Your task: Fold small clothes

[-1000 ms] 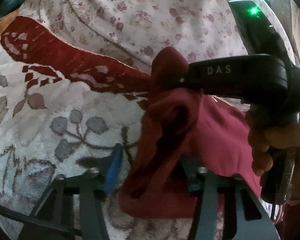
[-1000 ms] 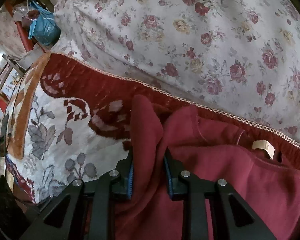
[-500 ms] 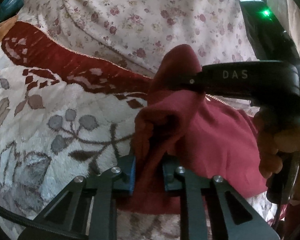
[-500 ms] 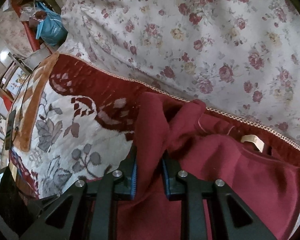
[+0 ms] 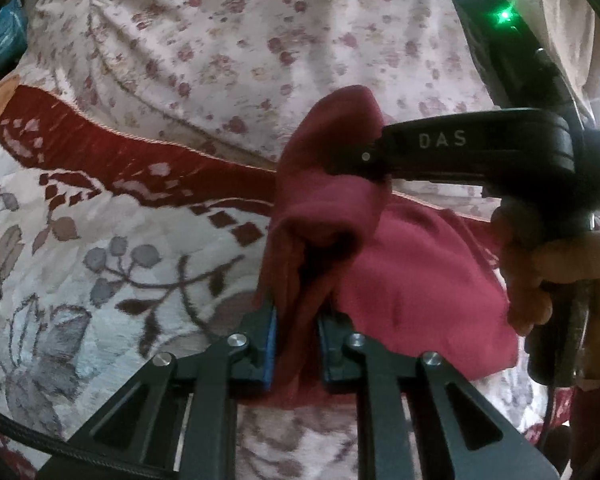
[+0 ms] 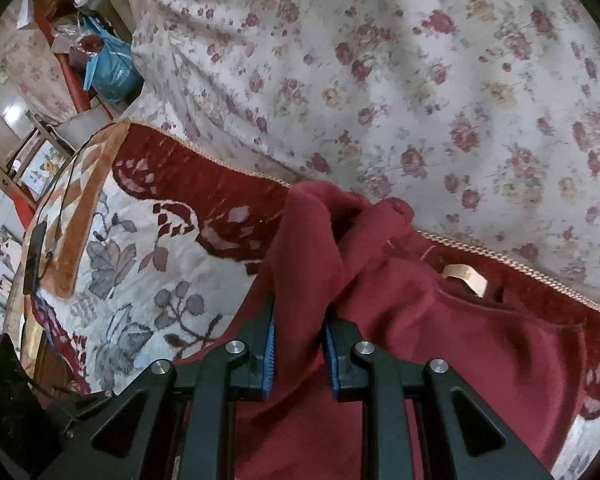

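- Floral sheet (image 6: 420, 80): white w/ small rose print, fills upper half of right-wrist view and top of left-wrist view (image 5: 240, 40); wrinkled, blurred in the left one.
- Blanket (image 6: 140, 264): pale w/ grey leaf pattern and dark red border band, lies below the sheet at left and centre of both views (image 5: 100, 248); gold cord edging where it meets the sheet.
- Maroon garment (image 6: 440, 340): lies on the blanket, lower right of right-wrist view; centre-right in left-wrist view (image 5: 412, 280). Its left edge is bunched and pulled up off the blanket into a peaked fold. Beige tag (image 6: 466, 277) shows near its upper edge, by the red border.
- Right gripper (image 6: 299, 346): bottom centre of its own view, blue pads pressed on a thick fold of the garment; in left-wrist view its black body marked "DAS" (image 5: 460, 148) reaches in from the right, tip buried in the top of the bunch.
- Left gripper (image 5: 296, 344): bottom centre, jaws closing in, a strip of the garment's edge pinched between the blue pads.
- Hand (image 5: 540, 264): right edge of left-wrist view, wrapped round the right gripper's handle.
- Blue bag (image 6: 112, 68): upper left of right-wrist view, amid clutter; prob. plastic, too small to be sure.
- Green light (image 5: 504, 16): upper right, on the black housing above the right gripper.
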Demonstrator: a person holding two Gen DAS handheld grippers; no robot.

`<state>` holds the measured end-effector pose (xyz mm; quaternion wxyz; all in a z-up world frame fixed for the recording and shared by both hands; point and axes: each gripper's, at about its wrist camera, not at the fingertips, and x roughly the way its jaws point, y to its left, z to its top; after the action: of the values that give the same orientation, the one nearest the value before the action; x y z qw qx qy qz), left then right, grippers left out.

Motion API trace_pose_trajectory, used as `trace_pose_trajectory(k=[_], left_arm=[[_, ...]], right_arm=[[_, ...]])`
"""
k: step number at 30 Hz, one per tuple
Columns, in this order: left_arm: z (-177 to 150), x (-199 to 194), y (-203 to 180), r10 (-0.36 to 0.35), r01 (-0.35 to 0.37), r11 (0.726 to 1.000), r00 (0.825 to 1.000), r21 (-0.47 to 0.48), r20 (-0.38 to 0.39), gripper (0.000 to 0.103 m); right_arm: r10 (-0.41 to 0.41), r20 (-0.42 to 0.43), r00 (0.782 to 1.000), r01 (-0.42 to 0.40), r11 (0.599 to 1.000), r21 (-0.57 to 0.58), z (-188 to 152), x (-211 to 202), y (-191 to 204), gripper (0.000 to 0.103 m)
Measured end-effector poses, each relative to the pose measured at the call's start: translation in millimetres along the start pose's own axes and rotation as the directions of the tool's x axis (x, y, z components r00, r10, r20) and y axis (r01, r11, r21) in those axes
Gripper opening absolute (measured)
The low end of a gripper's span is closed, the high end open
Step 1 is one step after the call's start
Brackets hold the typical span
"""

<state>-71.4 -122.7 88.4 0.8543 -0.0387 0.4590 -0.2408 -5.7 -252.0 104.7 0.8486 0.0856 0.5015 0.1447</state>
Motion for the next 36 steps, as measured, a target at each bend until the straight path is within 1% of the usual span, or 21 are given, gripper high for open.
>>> trace_pose_trajectory(k=[6,11,19,24,30,36], left_arm=[[6,-6,-32,-0.013,0.014,0.999,1.0,0.053,-0.008,0.015],[8,-9,-58,-0.028,0.029,0.995,1.0,0.1,-0.013,0.015],[7,-4,-116,-0.087,0.093,0.978,0.995,0.184,-0.041,0.015],[2,11,-156,-0.112,0.126,0.965,0.991,0.231,-0.075,0.015],[-8,35,-188,-0.13,0.158,0.954,0.984,0.255,-0.125,0.014],[-19,56,-212,-0.131,0.173,0.945,0.978,0.279,-0.163,0.014]], right_arm=[[-0.014,0.018,1.0,0.014,1.0,0.0,-3,-23,-13,0.022],[-0.028,0.035,0.999,0.028,0.999,0.017,-11,-45,-33,0.021],[-0.058,0.064,0.996,0.054,0.997,0.059,-27,-82,-77,0.021],[-0.084,0.065,0.994,0.078,0.992,0.1,-43,-99,-110,0.021],[-0.099,0.06,0.993,0.089,0.985,0.148,-61,-108,-146,0.021],[-0.108,0.05,0.993,0.096,0.977,0.189,-75,-112,-176,0.021]])
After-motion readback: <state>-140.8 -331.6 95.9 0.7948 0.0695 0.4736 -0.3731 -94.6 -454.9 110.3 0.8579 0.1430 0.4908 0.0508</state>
